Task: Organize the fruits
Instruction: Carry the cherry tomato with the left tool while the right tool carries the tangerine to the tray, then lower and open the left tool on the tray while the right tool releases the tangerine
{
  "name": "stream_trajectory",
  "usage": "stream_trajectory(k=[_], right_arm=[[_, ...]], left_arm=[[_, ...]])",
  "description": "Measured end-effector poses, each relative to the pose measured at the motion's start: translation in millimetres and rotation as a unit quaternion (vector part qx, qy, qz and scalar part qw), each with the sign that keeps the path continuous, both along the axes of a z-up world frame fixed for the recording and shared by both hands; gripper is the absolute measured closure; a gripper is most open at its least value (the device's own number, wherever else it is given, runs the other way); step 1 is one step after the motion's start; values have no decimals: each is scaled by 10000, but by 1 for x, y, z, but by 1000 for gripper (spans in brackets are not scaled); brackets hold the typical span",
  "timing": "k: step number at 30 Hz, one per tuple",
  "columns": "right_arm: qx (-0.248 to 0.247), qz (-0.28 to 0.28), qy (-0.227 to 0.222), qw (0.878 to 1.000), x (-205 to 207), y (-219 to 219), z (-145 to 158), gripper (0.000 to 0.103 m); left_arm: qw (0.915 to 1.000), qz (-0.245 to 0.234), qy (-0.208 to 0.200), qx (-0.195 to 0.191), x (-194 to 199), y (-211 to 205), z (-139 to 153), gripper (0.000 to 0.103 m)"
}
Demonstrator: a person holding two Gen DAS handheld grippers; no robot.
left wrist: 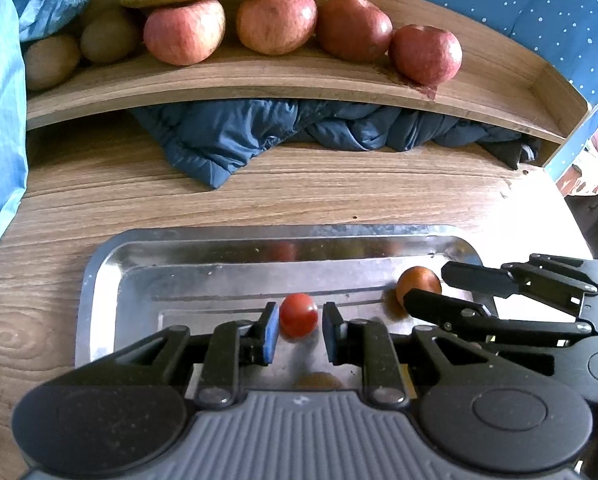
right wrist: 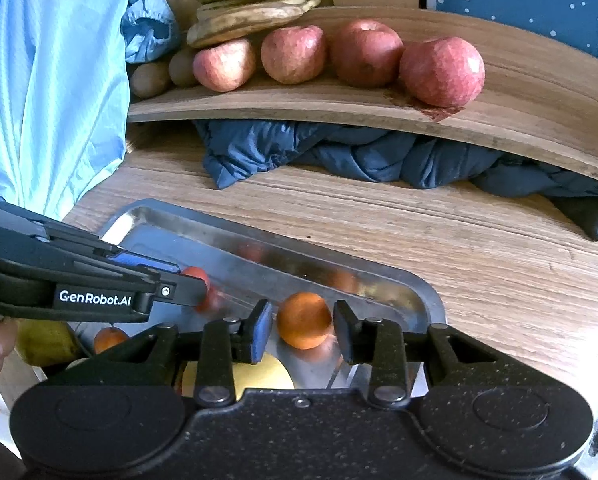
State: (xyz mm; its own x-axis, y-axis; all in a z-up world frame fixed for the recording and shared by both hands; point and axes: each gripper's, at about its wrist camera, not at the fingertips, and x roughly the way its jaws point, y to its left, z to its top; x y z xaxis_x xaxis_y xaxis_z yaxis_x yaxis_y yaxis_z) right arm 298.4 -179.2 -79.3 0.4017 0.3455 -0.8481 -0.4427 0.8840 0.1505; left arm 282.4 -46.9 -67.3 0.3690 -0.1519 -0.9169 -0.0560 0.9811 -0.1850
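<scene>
Found left gripper (left wrist: 300,328) and right gripper (right wrist: 301,330) parted, straddling cherry tomato (left wrist: 298,314) and orange fruit (right wrist: 303,320) ungripped (round, liable to roll across tray (left wrist: 99,280)).

A small red tomato (left wrist: 298,315) lies on the steel tray (left wrist: 99,280) between the left jaws, a gap showing at each side. A small orange fruit (right wrist: 303,320) sits between the right jaws, likewise untouched. Beyond both jaws, four red apples (left wrist: 277,20) line the wooden shelf (left wrist: 239,80).
</scene>
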Motion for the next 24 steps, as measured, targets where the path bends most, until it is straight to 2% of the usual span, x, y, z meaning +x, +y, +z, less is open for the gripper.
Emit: stream_trajectory(k=[5, 15, 19, 24], right_arm=[[-53, -85, -92, 9999, -5, -4, 5, 54], [-8, -261, -399, 9989, -19, -12, 23, 32], [25, -341, -504, 9981, -25, -17, 31, 26], [73, -458, -608, 9971, -33, -22, 40, 19]], left_arm=[[9999, 65, -56, 81, -3, 2, 7, 64], [9989, 268, -292, 241, -12, 4, 26, 48], [9982, 357, -376, 305, -17, 5, 34, 42], [9970, 469, -477, 401, -26, 4, 44, 31]])
